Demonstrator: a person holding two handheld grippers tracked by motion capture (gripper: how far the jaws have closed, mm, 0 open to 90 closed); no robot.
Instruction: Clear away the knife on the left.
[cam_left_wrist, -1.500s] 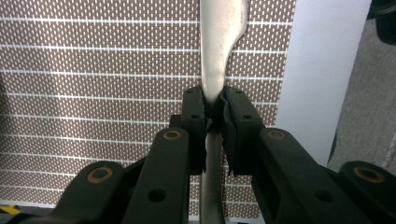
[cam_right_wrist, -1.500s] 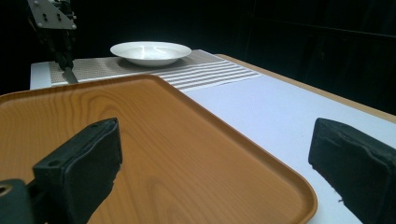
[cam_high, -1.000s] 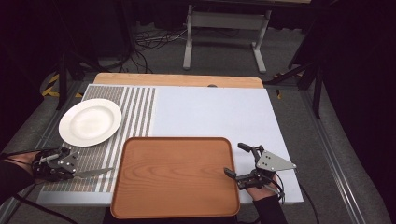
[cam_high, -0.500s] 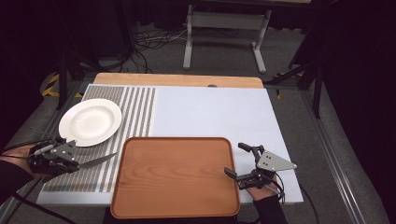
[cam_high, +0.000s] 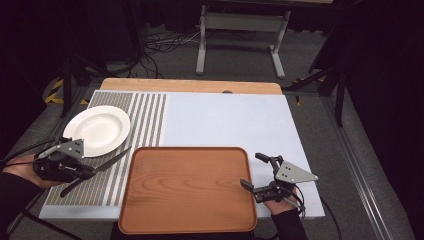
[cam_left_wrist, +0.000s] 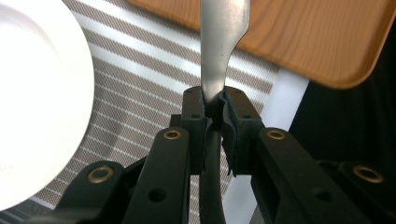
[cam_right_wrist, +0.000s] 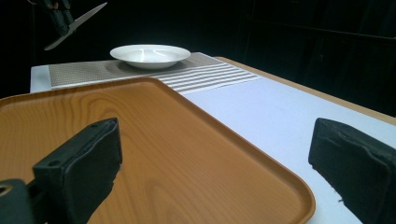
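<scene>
My left gripper (cam_high: 82, 172) is shut on a table knife (cam_high: 111, 160) at the table's front left, above the striped placemat (cam_high: 150, 117). The jaws clamp the knife (cam_left_wrist: 218, 42) where blade meets handle, and the blade points toward the wooden tray (cam_left_wrist: 299, 37). A white plate (cam_high: 97, 130) sits just beyond this gripper. My right gripper (cam_high: 252, 170) is open at the right rim of the tray (cam_high: 185, 190), with nothing between its fingers (cam_right_wrist: 79, 161). From the right gripper view, the plate (cam_right_wrist: 149, 55) and the raised knife (cam_right_wrist: 79, 21) appear at the far side.
A pale mat (cam_high: 230, 120) covers the middle and right of the table. The wooden table edge (cam_high: 190, 86) shows at the back. Beyond the table stand a metal frame (cam_high: 240, 30) and floor cables (cam_high: 160, 42).
My left gripper has lifted and moved away from the front edge with the knife, whose tip has swung up toward the tray's far left corner. The right gripper has stayed in place.
</scene>
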